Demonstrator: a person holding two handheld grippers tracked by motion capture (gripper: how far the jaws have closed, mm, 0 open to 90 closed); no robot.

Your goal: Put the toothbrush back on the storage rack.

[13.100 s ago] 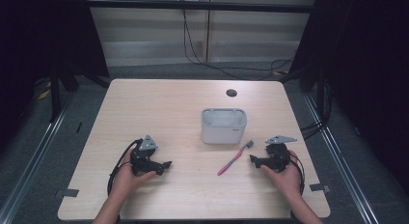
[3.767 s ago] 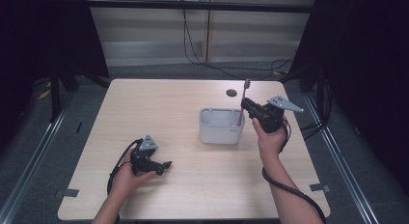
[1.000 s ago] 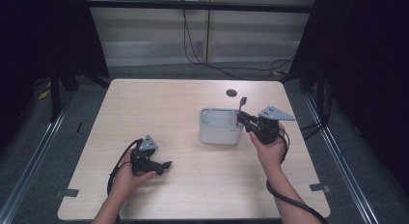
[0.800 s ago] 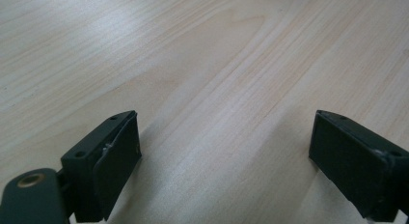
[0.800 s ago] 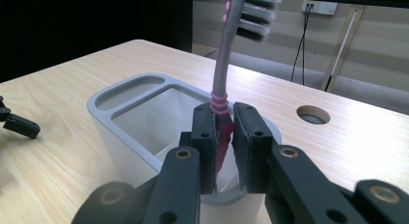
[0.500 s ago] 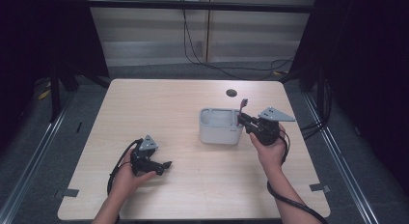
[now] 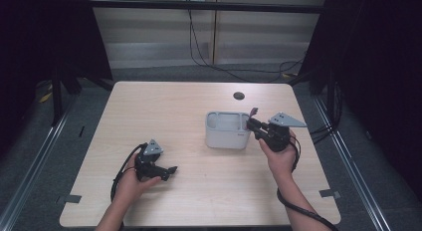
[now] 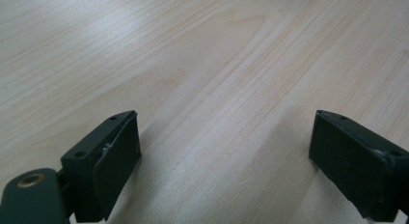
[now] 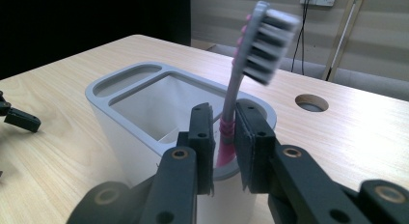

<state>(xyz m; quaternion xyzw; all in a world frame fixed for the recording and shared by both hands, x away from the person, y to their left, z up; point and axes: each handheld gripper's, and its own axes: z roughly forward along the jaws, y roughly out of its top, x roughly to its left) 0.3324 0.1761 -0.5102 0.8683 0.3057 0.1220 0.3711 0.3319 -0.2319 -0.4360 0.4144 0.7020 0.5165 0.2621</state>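
High view: a light wooden table [image 7: 164, 116] bearing a grey holder [image 7: 227, 130] slightly right of centre, with a round cable hole [image 7: 239, 95] at about 1 o'clock from it, near the far edge. The right gripper [image 7: 255, 125] sits at the holder's 3 o'clock side, held in the person's right hand [image 7: 278, 154], a grey three-cornered plate on top. Its jaws are narrowed onto the pink handle of a toothbrush [image 7: 254, 112], whose head rises just above the holder's right end. Right gripper view: the right gripper [image 9: 224, 134] clamps the toothbrush [image 9: 251, 64] low on its handle; the brush stands nearly upright, tilted slightly toward 1 o'clock, with its dark bristles facing right and the head blurred. Its lower end stands in the small round compartment at the near end of the holder [image 9: 120, 96], beside the large rectangular compartment; a narrow slot lies at the far end. Left gripper: resting low at about 8 o'clock from the holder, well apart from it, in the left hand [image 7: 132, 178]. Left gripper view: the left gripper [image 8: 224, 154] has its jaws spread wide over bare tabletop [image 8: 217, 64], holding nothing.
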